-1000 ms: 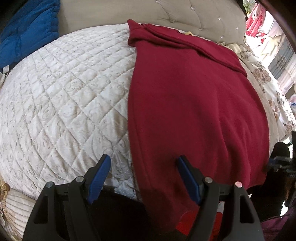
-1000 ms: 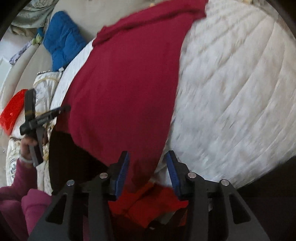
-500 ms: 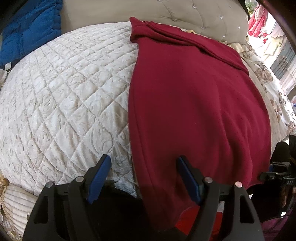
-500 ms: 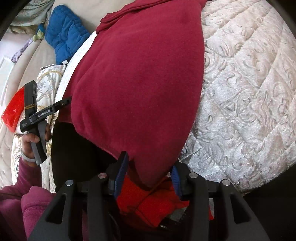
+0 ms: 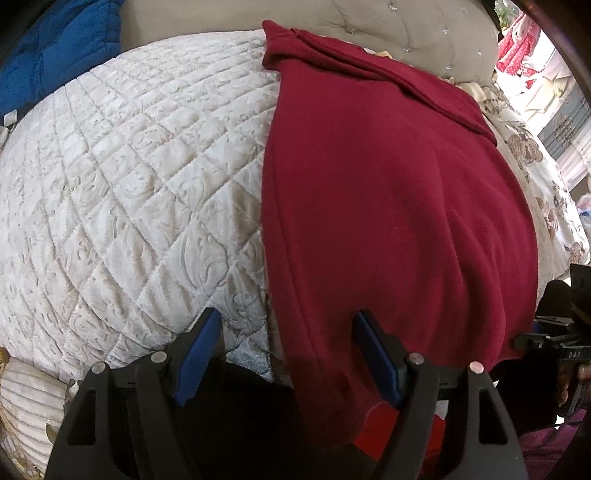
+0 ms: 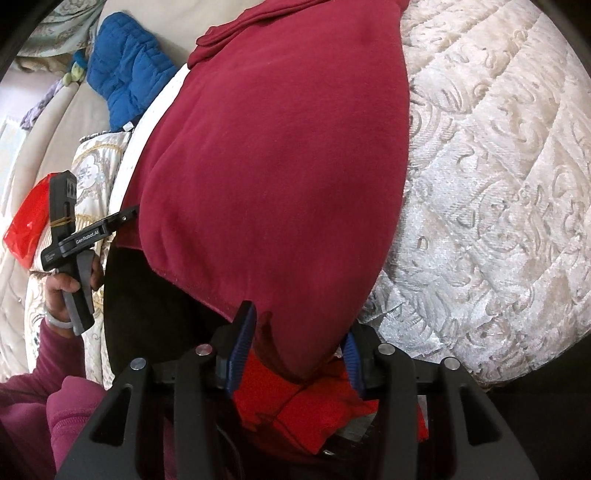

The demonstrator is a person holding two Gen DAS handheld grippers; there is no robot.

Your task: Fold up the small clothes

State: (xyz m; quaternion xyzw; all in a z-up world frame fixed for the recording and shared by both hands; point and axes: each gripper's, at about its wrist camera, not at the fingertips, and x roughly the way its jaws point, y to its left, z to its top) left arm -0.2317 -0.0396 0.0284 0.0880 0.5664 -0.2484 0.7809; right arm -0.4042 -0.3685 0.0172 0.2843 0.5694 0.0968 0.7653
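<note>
A dark red garment (image 5: 388, 206) lies spread on the quilted bed (image 5: 129, 184), its near edge hanging over the side. The left hand-held gripper (image 5: 288, 354) stands wide over one hem corner — nothing pinched. The right hand-held gripper (image 6: 295, 347) is narrow, the other corner between its pads (whether they press it, I cannot tell).

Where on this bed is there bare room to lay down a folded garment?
The widest free patch is the cream quilt, bordered by the dark red garment, the blue cushion and the grey headboard. The right wrist view shows a second bare stretch of quilt beyond the garment's other edge. The near corner is crowded: garment hem, bright red cloth, both grippers.
</note>
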